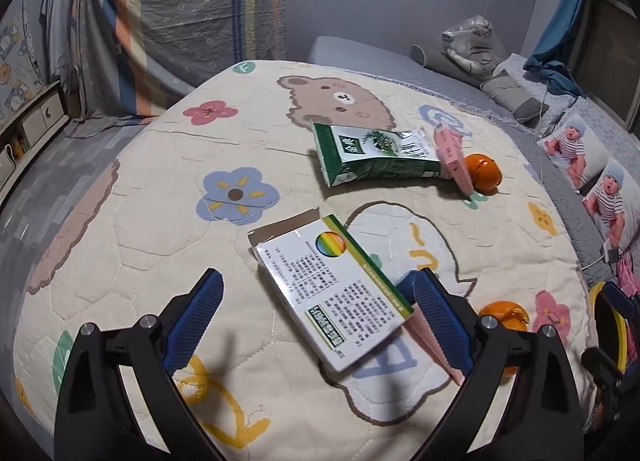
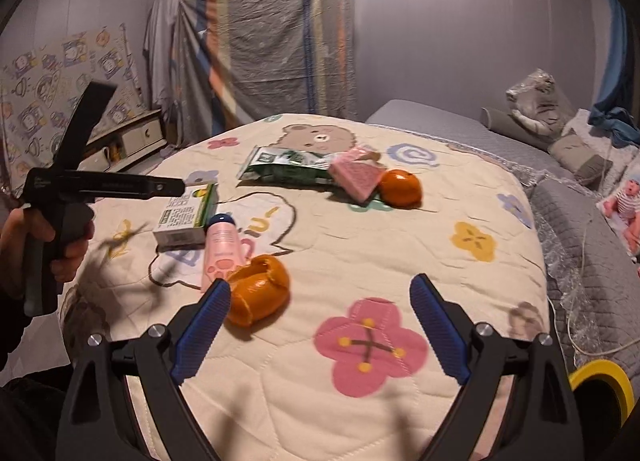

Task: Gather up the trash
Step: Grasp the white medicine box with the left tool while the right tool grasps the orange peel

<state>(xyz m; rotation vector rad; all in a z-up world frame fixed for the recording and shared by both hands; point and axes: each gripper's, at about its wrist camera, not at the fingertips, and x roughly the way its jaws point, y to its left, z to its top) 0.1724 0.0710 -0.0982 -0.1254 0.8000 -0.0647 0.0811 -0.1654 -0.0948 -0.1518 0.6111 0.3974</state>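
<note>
On the cream quilt (image 1: 160, 189) lie a white and green box (image 1: 332, 293), a green carton (image 1: 372, 155), a pink box (image 1: 454, 161), an orange (image 1: 484, 173), a pink tube (image 2: 222, 249) and an orange peel (image 2: 260, 287). My left gripper (image 1: 320, 301) is open, its right finger beside the white box's right edge. My right gripper (image 2: 320, 301) is open and empty, its left finger close to the peel. The left gripper's handle (image 2: 100, 185) shows in the right wrist view, above the white box (image 2: 188, 213). The peel (image 1: 504, 313) sits partly hidden behind my left gripper's right finger.
A yellow-rimmed bin (image 2: 604, 381) sits at the quilt's right edge. Grey bedding (image 2: 580, 229), pillows (image 1: 508, 93) and a cable (image 2: 580, 261) lie to the right. A covered wardrobe (image 2: 268, 45) and low cabinet (image 2: 136, 137) stand behind.
</note>
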